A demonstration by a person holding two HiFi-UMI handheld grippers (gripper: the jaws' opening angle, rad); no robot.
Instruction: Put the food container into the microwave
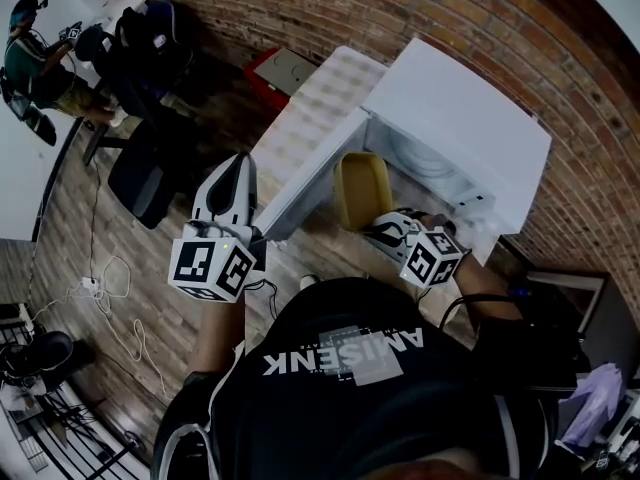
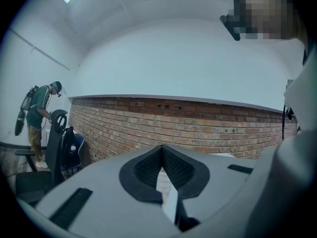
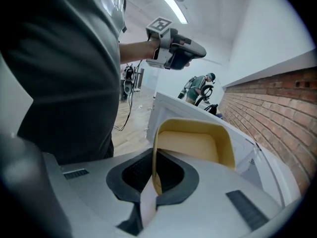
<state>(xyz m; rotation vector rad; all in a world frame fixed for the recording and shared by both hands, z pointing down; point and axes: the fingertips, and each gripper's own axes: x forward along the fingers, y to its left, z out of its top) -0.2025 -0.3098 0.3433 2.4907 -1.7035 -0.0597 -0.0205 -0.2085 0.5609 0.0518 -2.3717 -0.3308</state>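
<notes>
1. The container (image 1: 362, 190) (image 3: 198, 145), yellow and empty, hangs tilted at the mouth of the microwave (image 1: 462, 133), its open side turned toward the person.
2. The right gripper (image 1: 380, 226) (image 3: 154, 171) has its jaws clamped on the container's near wall, one jaw inside and one outside.
3. The microwave is white. Its door (image 1: 312, 176) (image 3: 163, 108) stands swung open to the left, just beside the container.
4. The left gripper (image 1: 238, 168) (image 2: 161, 158) is held level at the near end of the door, with its jaws together and nothing between them. Whether it touches the door cannot be told.
5. A brick wall (image 1: 300, 8) (image 2: 198, 128) runs behind the microwave.
6. Another person (image 1: 35, 63) (image 2: 38, 115) stands at the far left, well apart, on the wooden floor (image 1: 100, 238).
</notes>
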